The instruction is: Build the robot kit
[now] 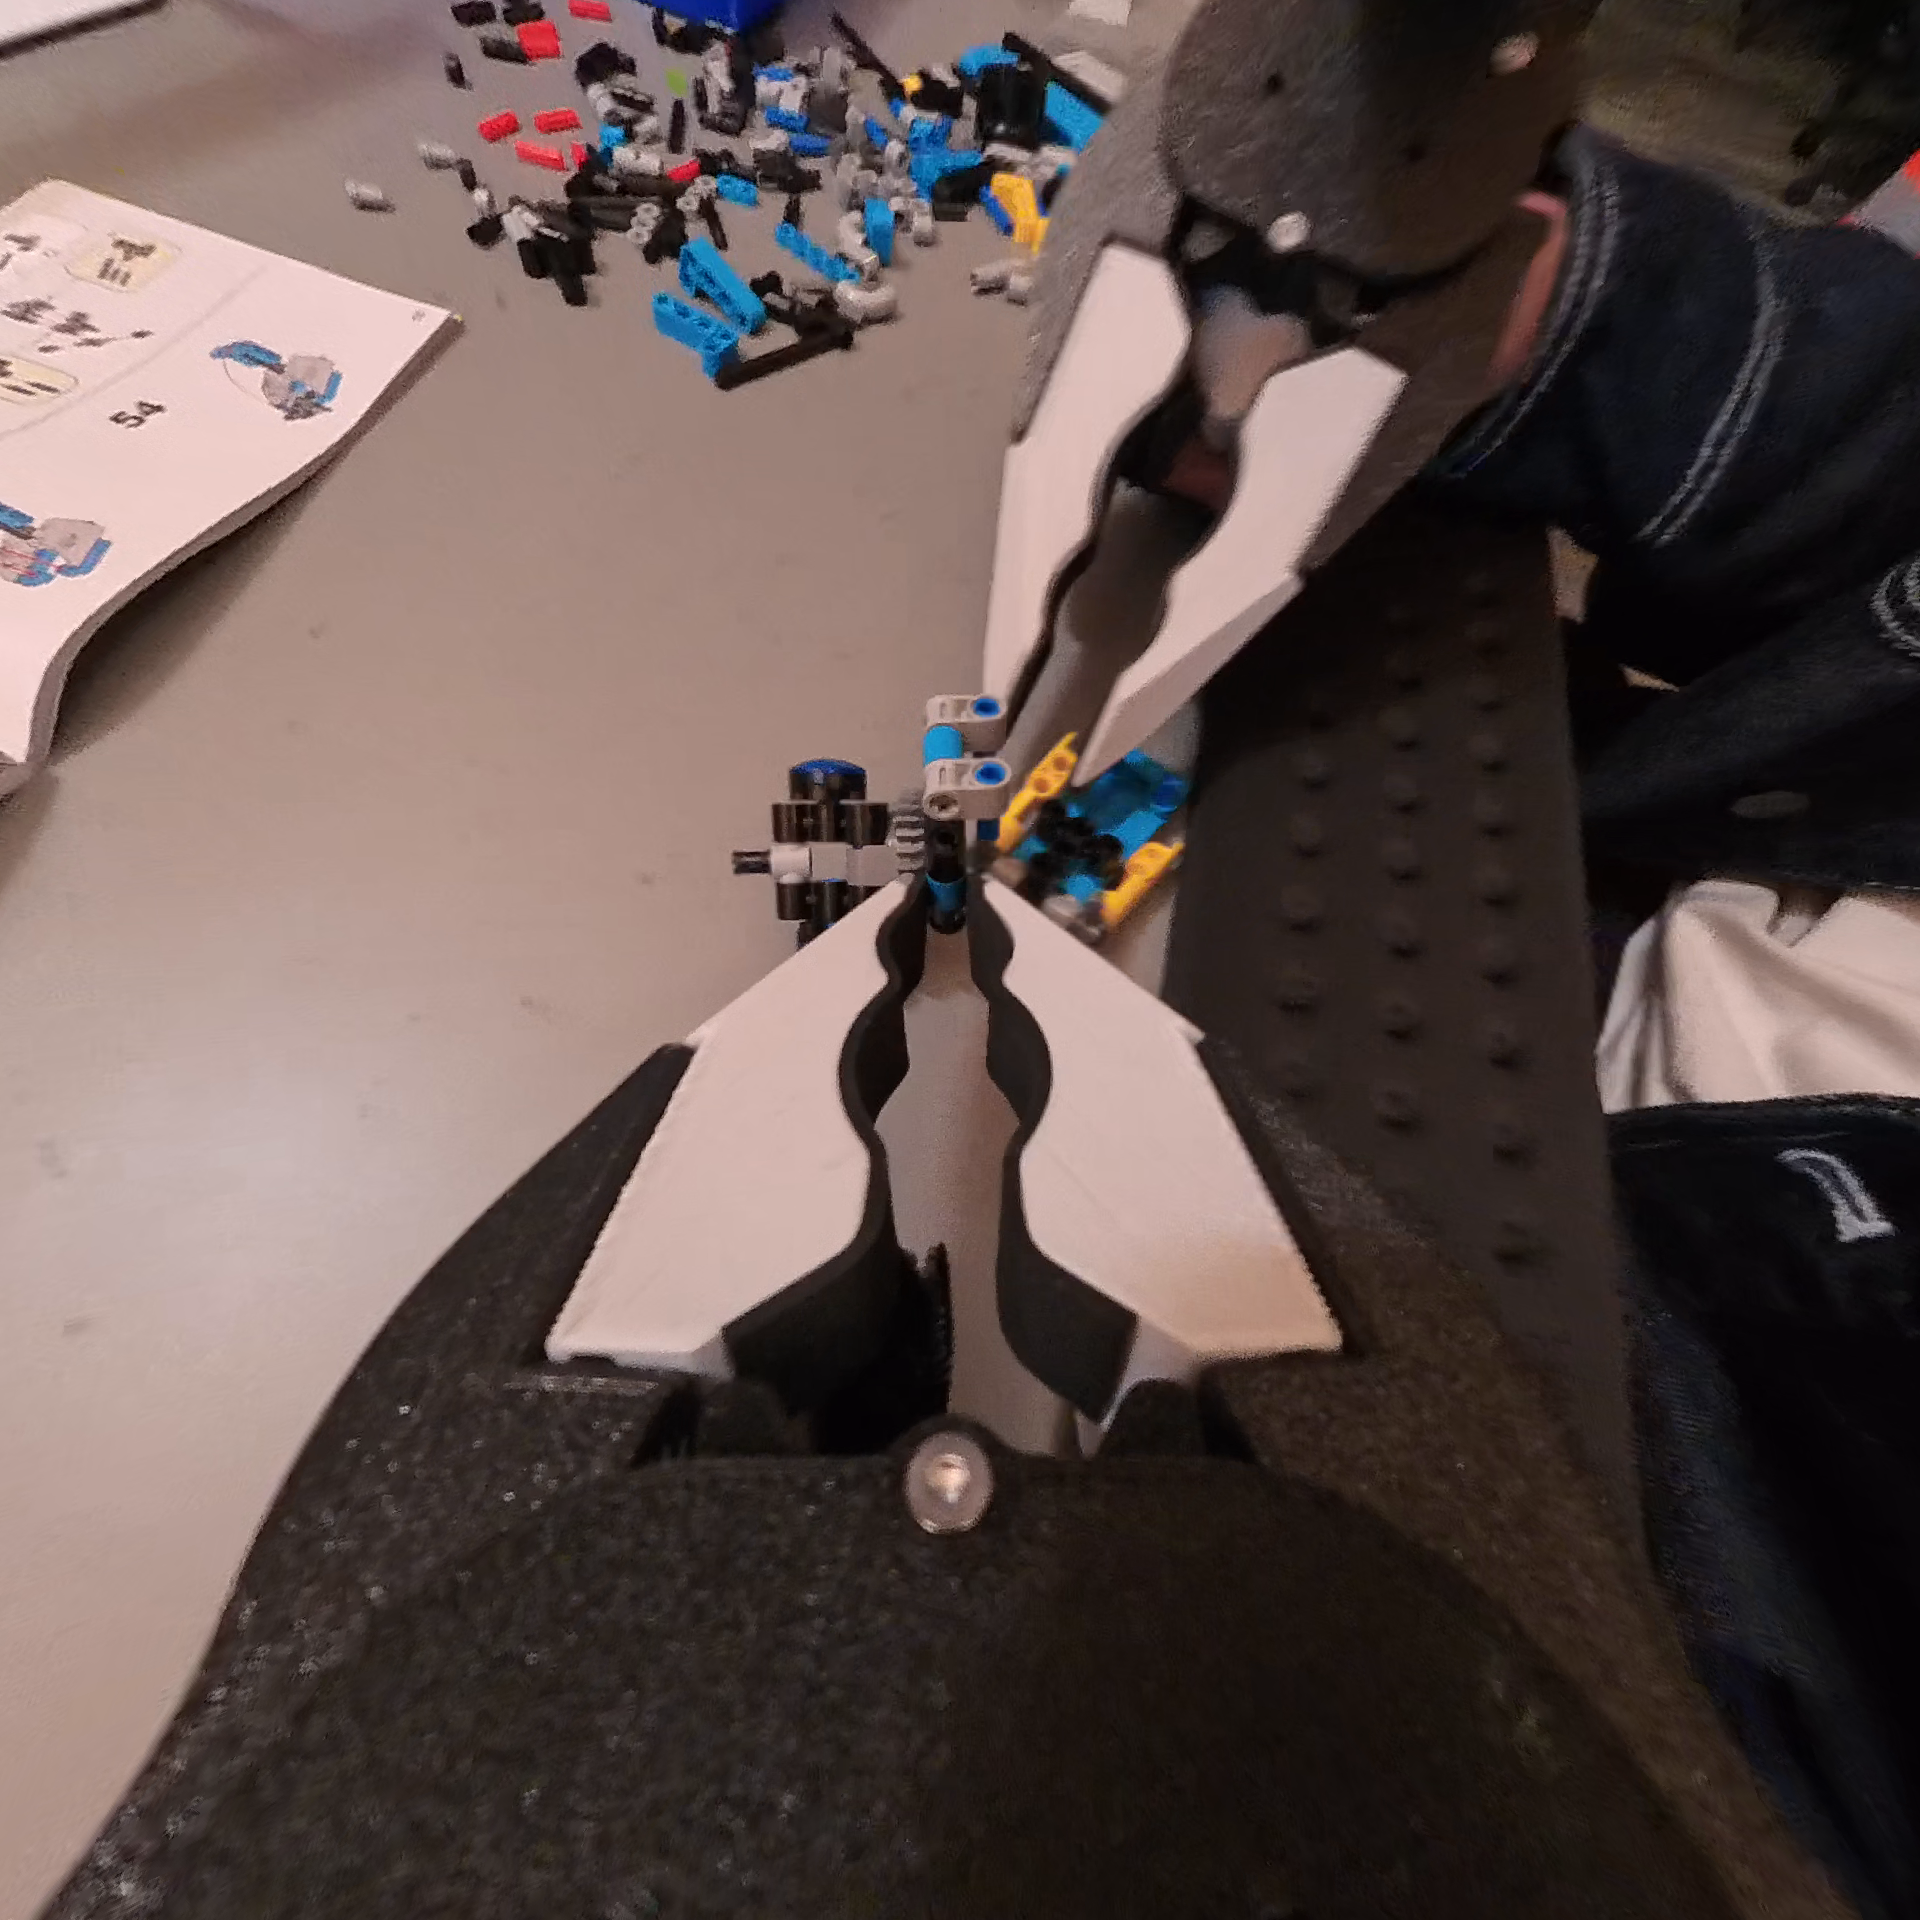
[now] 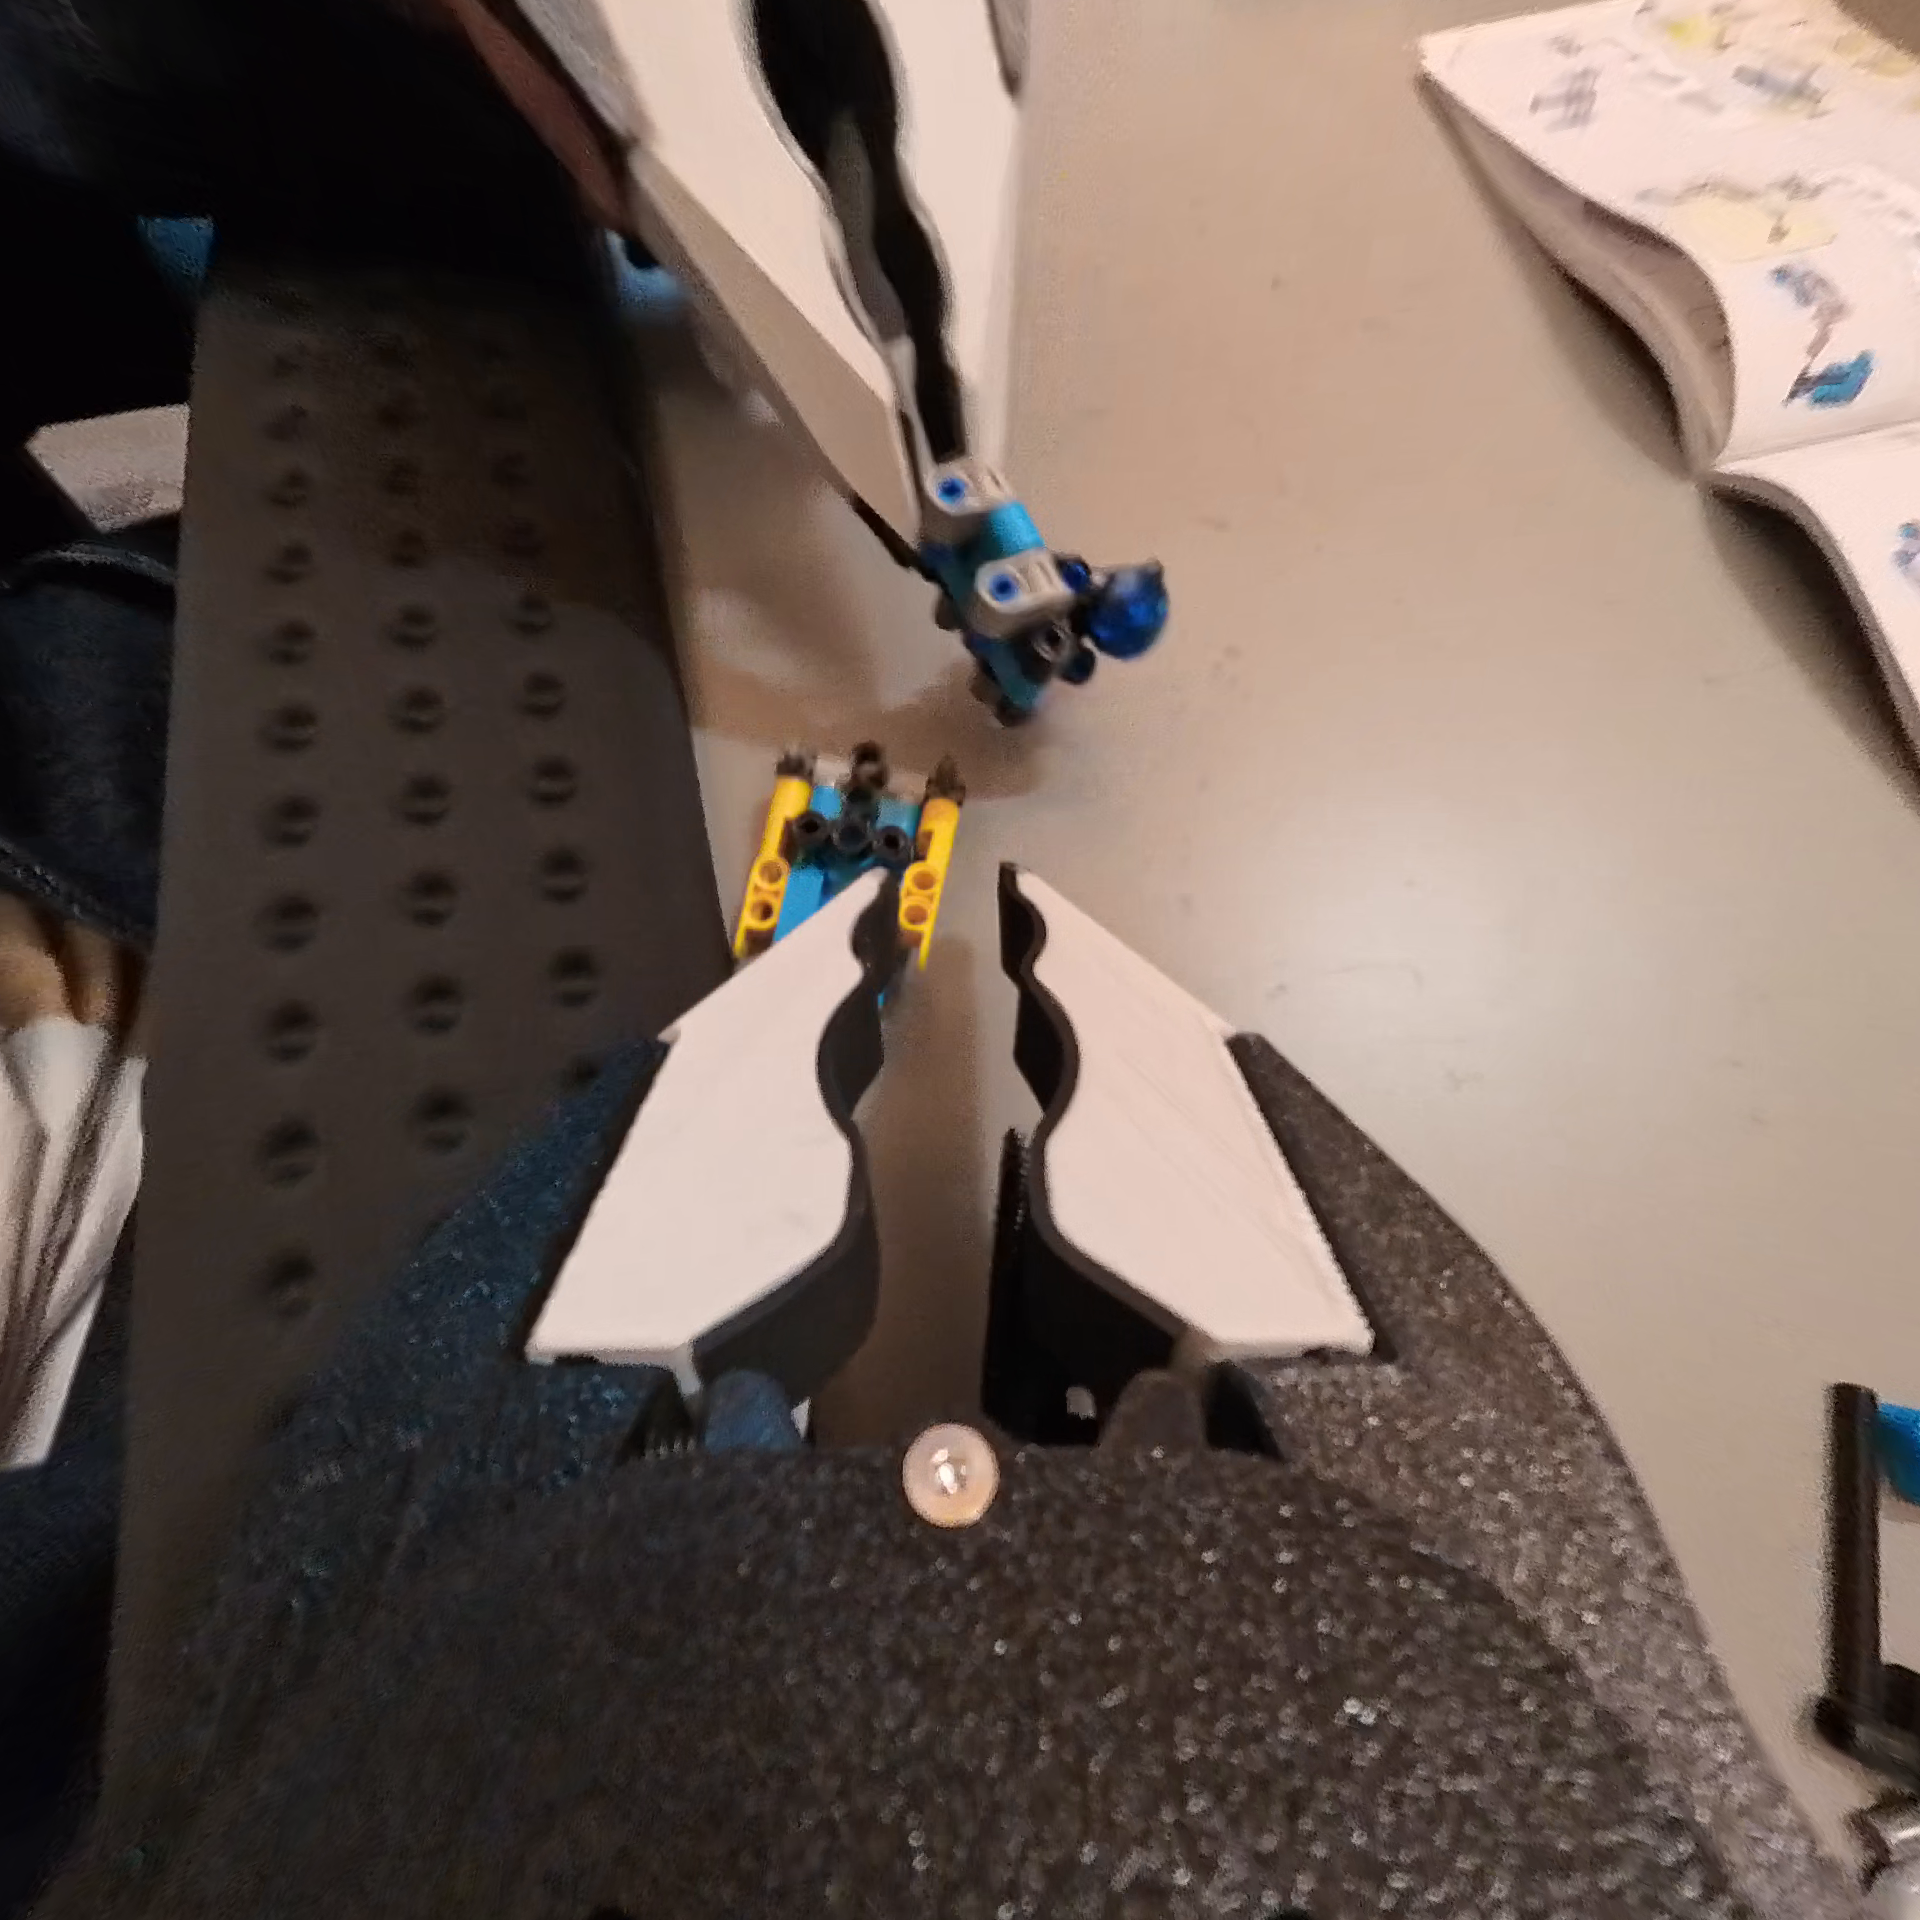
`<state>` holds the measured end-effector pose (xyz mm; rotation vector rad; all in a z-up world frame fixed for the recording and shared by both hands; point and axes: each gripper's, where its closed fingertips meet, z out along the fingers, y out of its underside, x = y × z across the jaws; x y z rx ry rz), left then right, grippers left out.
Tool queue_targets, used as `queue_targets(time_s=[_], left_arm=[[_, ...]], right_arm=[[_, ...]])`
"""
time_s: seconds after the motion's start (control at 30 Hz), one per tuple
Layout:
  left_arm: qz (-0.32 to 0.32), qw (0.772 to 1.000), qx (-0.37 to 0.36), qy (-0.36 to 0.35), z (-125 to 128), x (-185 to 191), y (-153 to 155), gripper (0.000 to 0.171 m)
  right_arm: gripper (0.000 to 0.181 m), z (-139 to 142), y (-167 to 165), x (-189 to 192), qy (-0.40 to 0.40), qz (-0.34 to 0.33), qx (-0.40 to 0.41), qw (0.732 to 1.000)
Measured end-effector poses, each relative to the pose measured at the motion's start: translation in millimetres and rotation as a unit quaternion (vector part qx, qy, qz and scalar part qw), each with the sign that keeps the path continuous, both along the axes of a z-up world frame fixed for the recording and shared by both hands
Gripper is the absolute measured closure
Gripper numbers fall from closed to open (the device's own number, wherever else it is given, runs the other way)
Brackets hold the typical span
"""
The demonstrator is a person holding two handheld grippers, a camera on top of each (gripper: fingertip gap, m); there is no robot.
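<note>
My left gripper [image 1: 943, 899] is shut on a small assembly of blue, grey and black building parts [image 1: 883, 821] and holds it just above the grey table [image 1: 468, 935]. In the right wrist view this gripper [image 2: 940, 447] comes in from the top with the assembly [image 2: 1023, 597] at its tips. My right gripper [image 2: 945, 883] is open and empty. Its left fingertip [image 2: 831, 935] overlaps a yellow, blue and black assembly [image 2: 831, 842] that lies on the table. In the left wrist view the right gripper [image 1: 1049, 753] reaches down from the upper right, just above that yellow assembly [image 1: 1101, 831].
A black dimpled panel [image 1: 1392, 831] runs alongside the yellow assembly, and it also shows in the right wrist view [image 2: 416, 727]. An open instruction booklet [image 1: 156, 416] lies at the left. A pile of several loose parts [image 1: 779, 156] lies at the back. A person's dark denim clothing [image 1: 1714, 416] is at the right. Tip to tip, the grippers are about 6 cm apart.
</note>
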<state>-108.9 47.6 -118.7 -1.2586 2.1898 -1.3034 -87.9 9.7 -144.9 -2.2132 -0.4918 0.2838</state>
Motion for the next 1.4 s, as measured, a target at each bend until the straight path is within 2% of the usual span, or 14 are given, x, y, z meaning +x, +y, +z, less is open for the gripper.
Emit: queue_targets(time_s=[0.1, 0.17, 0.3, 0.4, 0.47, 0.53, 0.63, 0.73, 0.8, 0.97, 1.23, 1.3, 1.4], left_arm=[[0.008, 1.000, 0.007, -0.013, 0.7, -4.8, -8.7, 0.164], [0.004, 0.999, 0.038, -0.022, -2.8, -6.0, -13.3, 0.164], [0.010, 0.996, 0.065, -0.054, 4.8, -3.1, -23.0, 0.164], [0.049, 0.992, 0.091, -0.077, 8.1, 4.8, -16.8, 0.164], [0.070, 0.989, 0.102, -0.081, 5.0, 8.5, -9.0, 0.164], [0.076, 0.988, 0.099, -0.085, 2.9, 11.2, -4.0, 0.164], [0.078, 0.989, 0.090, -0.091, 4.6, 12.0, -2.8, 0.164], [0.078, 0.988, 0.092, -0.100, 6.4, 11.6, -3.1, 0.164], [0.078, 0.989, 0.083, -0.096, 5.6, 11.7, -2.2, 0.164], [0.081, 0.991, 0.066, -0.083, 3.0, 12.0, 1.3, 0.164], [0.073, 0.991, 0.083, -0.077, -2.9, 11.1, -0.2, 0.164], [0.074, 0.991, 0.074, -0.080, -0.3, 10.9, 0.2, 0.164], [0.082, 0.991, 0.061, -0.082, 2.9, 11.6, 3.1, 0.164]], right_arm=[[0.179, -3.3, -2.7, -3.2, 0.017, 0.015, -0.015, 1.000], [0.180, -11.1, -3.3, -2.0, -0.016, 0.015, -0.023, 1.000], [0.181, -8.1, -2.0, -1.9, -0.044, 0.012, -0.003, 0.999], [0.173, 5.9, -2.3, -0.8, -0.045, 0.001, 0.027, 0.999], [0.165, 18.8, -7.3, -7.5, -0.035, 0.017, 0.040, 0.998], [0.149, 19.0, -14.5, -16.8, -0.010, 0.038, 0.009, 0.999], [0.146, 3.1, -17.6, -23.6, 0.010, 0.053, -0.043, 0.998], [0.149, 1.7, -7.5, -17.5, -0.019, 0.046, -0.019, 0.999], [0.150, -3.8, -7.7, -16.2, -0.031, 0.049, -0.034, 0.998], [0.151, -7.4, -9.0, -18.1, -0.018, 0.052, -0.046, 0.997], [0.151, -7.2, -8.8, -19.4, -0.006, 0.054, -0.040, 0.998], [0.146, -3.3, -8.1, -13.5, -0.010, 0.045, -0.031, 0.998], [0.134, 0.8, -10.8, -14.9, -0.013, 0.065, -0.017, 0.998]])
